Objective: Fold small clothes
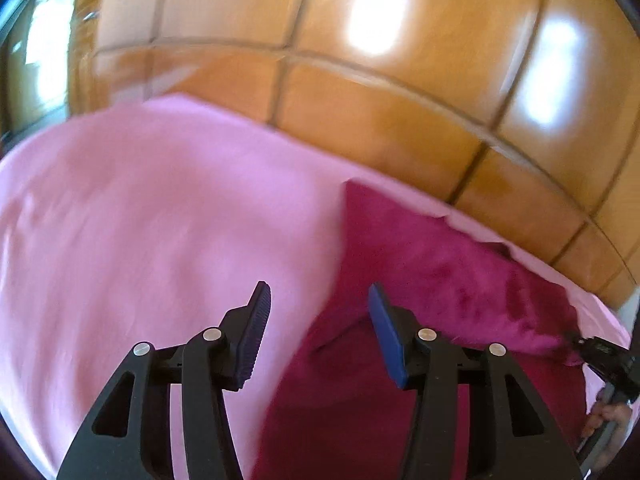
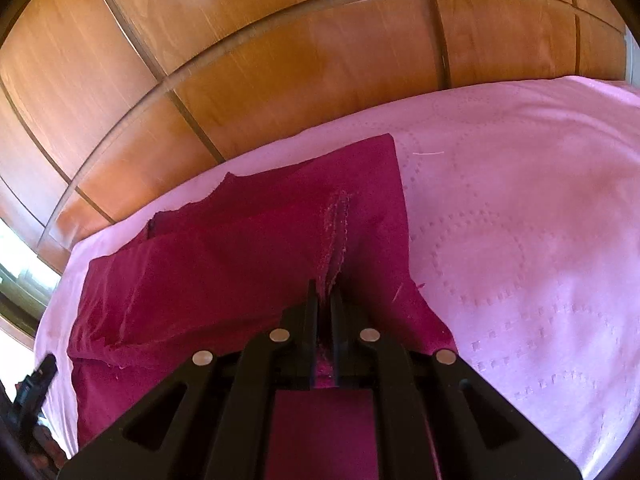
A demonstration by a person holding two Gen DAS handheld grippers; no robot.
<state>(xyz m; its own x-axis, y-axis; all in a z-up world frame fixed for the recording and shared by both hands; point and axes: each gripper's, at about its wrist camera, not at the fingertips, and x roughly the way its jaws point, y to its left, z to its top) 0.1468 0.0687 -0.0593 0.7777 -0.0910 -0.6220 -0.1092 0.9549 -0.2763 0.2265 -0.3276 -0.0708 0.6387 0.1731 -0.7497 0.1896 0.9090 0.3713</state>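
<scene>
Right hand-held gripper pinching magenta cloth (frayed seam), left hand-held gripper spread wide, empty

Both views were bright, daylit, warm in tone. Left wrist view was motion-blurred throughout: wood panel wall seams smeared, pink bedspread texture lost, magenta cloth edges soft. Two blown-out glare patches sat on the glossy panels at upper centre and upper right; a bright window reflection showed at the far left edge. Right wrist view was sharper: stitching on the bedspread and frayed cloth seam were readable, with overexposed light at the lower left edge. Strong fisheye bending curved panel lines; dark vignette filled the corners. Shadows were soft under cloth folds.
</scene>
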